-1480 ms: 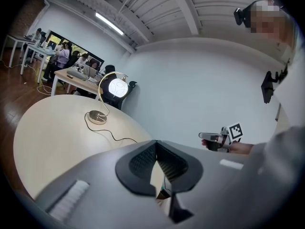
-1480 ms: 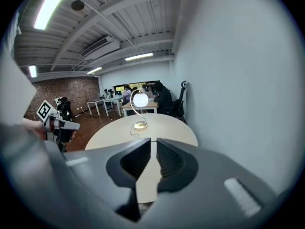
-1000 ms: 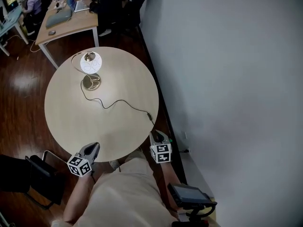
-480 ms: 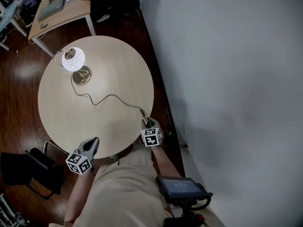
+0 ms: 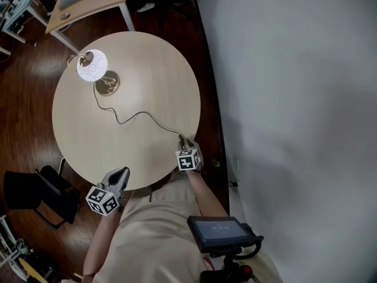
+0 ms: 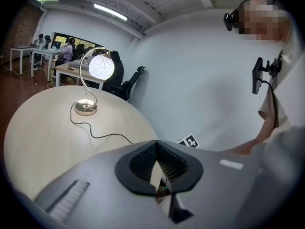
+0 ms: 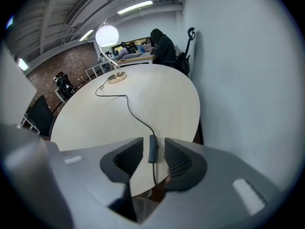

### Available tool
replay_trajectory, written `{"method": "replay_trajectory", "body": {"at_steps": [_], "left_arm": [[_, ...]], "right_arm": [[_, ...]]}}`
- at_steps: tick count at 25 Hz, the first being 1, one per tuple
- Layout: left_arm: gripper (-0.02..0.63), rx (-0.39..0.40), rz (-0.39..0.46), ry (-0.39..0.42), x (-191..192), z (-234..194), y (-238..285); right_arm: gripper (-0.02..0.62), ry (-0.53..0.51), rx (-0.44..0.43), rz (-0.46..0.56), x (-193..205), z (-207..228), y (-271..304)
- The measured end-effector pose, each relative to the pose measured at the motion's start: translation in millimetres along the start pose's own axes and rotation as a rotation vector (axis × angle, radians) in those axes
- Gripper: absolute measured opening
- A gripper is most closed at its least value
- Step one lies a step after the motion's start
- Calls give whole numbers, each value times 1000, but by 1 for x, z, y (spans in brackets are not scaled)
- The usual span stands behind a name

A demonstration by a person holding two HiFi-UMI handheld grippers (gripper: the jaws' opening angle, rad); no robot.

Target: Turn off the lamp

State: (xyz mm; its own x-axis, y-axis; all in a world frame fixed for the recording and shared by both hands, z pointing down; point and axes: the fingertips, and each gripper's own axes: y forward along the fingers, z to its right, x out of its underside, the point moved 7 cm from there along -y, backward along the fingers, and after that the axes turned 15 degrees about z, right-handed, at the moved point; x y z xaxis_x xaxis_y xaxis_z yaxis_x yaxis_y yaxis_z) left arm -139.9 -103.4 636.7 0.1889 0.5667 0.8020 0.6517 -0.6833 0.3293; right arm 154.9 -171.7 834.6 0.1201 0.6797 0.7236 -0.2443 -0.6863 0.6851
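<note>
The lamp's white globe (image 5: 92, 65) glows above its round brass base (image 5: 107, 83) at the far left of the round table (image 5: 159, 58). From the base a black cord (image 5: 141, 114) runs to an in-line switch (image 5: 182, 140) by the near right edge. My right gripper (image 5: 185, 148) hangs over that switch (image 7: 152, 149). Its jaws are opening, with the switch between the pads (image 7: 177, 157) and a gap on each side. My left gripper (image 5: 121, 174) is off the near edge, and its tips (image 6: 156, 144) meet with nothing between them. The left gripper view also shows the lit lamp (image 6: 101, 67).
A grey wall (image 5: 294, 99) rises close along the table's right side. A black chair (image 5: 35, 193) stands on the wood floor at the near left. A wooden desk (image 5: 88, 2) lies beyond the table. A black device (image 5: 219, 233) hangs at the person's chest.
My right gripper has come forward and down from beside the person to the cord switch at the table's edge. The left gripper has shifted a little along the near edge. The lamp stays lit.
</note>
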Motion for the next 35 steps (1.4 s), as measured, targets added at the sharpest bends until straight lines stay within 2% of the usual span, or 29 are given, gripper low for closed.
{"method": "replay_trajectory", "body": {"at_steps": [9, 15, 21, 27, 35], "left_arm": [[3, -76, -26, -27, 6, 9, 11], [3, -82, -47, -23, 9, 10, 24], [3, -83, -66, -26, 9, 11, 34], [3, -90, -77, -32, 8, 10, 40], [3, -79, -91, -31, 7, 6, 45]], "right_arm": [[141, 56, -64, -68, 24, 1, 36], [111, 49, -75, -46, 27, 5, 46], [110, 65, -97, -61, 29, 2, 50], [95, 52, -82, -79, 32, -1, 52], [109, 55, -30, -72, 28, -2, 51]]}}
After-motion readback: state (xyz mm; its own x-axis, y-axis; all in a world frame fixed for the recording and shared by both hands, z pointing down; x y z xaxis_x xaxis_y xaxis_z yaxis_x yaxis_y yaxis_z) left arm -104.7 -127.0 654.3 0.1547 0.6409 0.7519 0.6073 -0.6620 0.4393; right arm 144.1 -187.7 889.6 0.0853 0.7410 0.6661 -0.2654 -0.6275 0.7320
